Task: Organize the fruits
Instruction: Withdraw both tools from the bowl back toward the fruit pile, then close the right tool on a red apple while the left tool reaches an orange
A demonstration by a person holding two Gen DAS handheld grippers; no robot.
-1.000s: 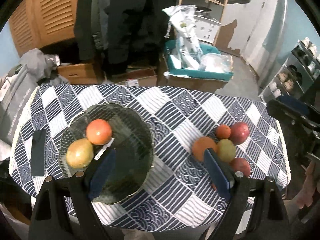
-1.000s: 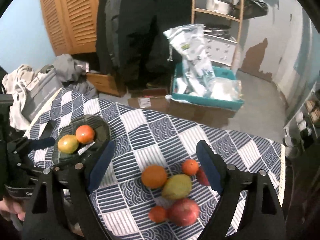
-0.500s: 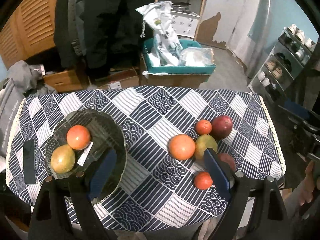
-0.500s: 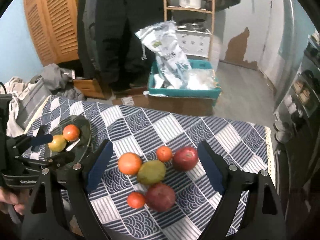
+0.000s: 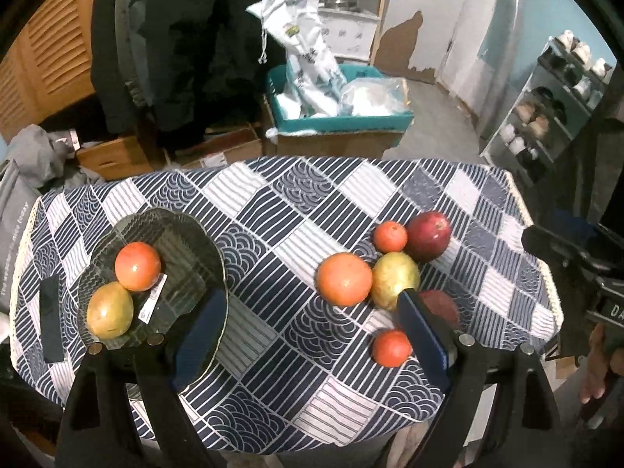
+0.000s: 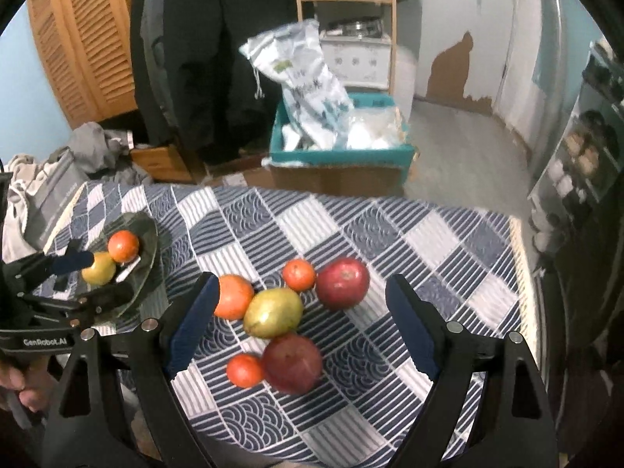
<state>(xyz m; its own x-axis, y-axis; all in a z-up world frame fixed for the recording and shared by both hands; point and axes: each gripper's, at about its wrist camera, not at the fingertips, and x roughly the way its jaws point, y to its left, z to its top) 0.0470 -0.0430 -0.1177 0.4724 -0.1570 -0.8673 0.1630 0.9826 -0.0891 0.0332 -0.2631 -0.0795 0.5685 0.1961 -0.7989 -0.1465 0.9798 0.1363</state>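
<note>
hovering both my claws, left (image 5: 312,323) and right (image 6: 300,325), released, empty, above fruit cluster (image 6: 288,308); two fruits in bowl (image 5: 187,257).

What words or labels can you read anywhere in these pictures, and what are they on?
"GenRobot.AI": on the left tongs, seen from the right wrist camera.
"today": end of vertical print on the grey bag; the rest is unreadable.
White tag on the glass plate: too small.
White sack in the teal box: blurred.
</note>
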